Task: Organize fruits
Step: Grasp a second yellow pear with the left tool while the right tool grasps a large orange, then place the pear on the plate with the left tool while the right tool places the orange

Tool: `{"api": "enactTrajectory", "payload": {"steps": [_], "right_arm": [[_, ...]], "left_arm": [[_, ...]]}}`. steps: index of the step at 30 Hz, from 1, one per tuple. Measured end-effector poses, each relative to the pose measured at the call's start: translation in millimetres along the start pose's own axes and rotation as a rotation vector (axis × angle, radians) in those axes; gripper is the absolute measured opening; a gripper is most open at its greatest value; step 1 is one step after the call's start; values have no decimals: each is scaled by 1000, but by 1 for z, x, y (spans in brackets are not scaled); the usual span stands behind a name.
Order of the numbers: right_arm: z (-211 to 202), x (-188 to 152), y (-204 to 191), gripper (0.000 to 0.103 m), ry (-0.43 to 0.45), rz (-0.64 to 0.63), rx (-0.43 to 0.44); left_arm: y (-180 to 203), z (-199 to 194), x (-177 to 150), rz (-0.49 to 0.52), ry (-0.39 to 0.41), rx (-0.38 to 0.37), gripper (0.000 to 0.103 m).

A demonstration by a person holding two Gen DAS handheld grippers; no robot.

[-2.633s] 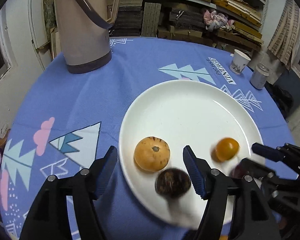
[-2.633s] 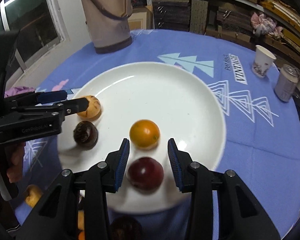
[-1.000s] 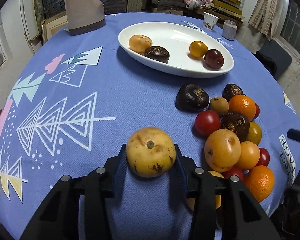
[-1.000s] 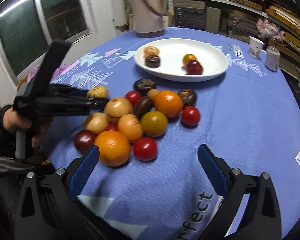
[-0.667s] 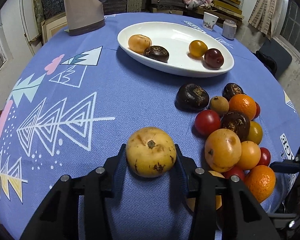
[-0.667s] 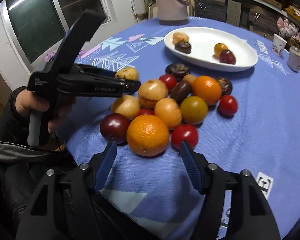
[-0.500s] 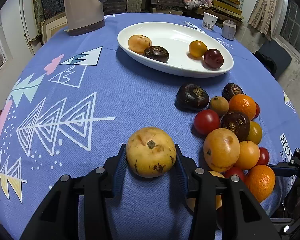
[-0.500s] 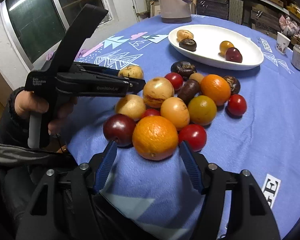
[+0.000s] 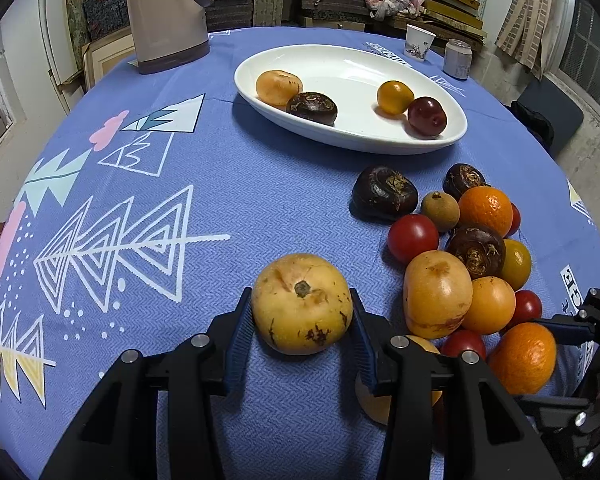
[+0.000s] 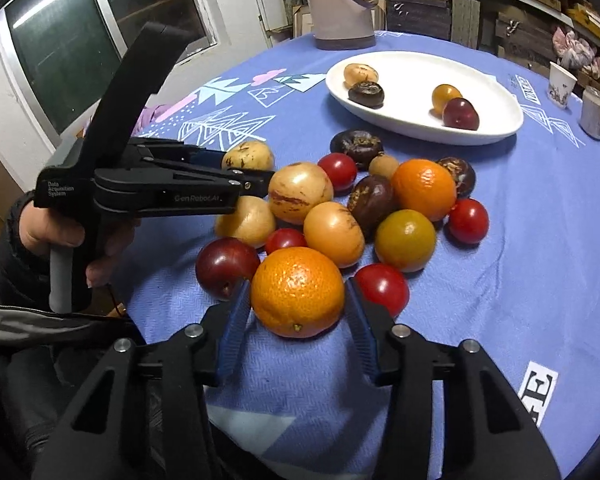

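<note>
- Left wrist view: the left gripper [image 9: 302, 320] has its blue pads pressed to both sides of a yellow speckled fruit [image 9: 302, 303], which sits on the blue tablecloth [image 9: 148, 200].
- To its right lies a heap of fruit [image 9: 464, 264]: oranges, red tomatoes, dark wrinkled fruit, yellow ones.
- Farther back, the white plate [image 9: 352, 140] holds four fruits: a pale orange one and a dark one at its left, a yellow one and a dark red one at its right.
- A thermos [image 9: 166, 12], a paper cup [image 9: 418, 42] and a can [image 9: 458, 59] stand beyond the plate.
- Right wrist view: the right gripper [image 10: 298, 314] has closed around an orange [image 10: 298, 292] at the near edge of the heap, pads touching both sides.
- The left gripper [image 10: 244, 172] reaches in from the left, clamped on the yellow fruit.
</note>
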State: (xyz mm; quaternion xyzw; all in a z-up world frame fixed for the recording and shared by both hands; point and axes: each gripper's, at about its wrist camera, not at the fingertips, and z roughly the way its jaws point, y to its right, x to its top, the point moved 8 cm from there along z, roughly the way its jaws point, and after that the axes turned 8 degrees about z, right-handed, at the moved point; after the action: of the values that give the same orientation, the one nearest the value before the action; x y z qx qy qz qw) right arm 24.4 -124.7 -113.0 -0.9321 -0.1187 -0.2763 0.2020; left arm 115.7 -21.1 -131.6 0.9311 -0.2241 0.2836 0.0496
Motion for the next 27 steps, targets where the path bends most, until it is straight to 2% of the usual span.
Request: {"api": "enactTrajectory", "payload": {"steps": [7,17,22,27], "right_arm": [[-31,12,5,47,69,39,64],[-58,43,23,47,151,51,55],[-65,86,40,47,195,39,13],[-50,140,61,47,221,32,-48]], "left_arm": [[1,-3,0,-4,18,-11,45],[-9,-31,24,-21,86,-7,45],[-13,-36,61,-22,117,-27,45],[-8,-28,121,48,170,-12,45]]}}
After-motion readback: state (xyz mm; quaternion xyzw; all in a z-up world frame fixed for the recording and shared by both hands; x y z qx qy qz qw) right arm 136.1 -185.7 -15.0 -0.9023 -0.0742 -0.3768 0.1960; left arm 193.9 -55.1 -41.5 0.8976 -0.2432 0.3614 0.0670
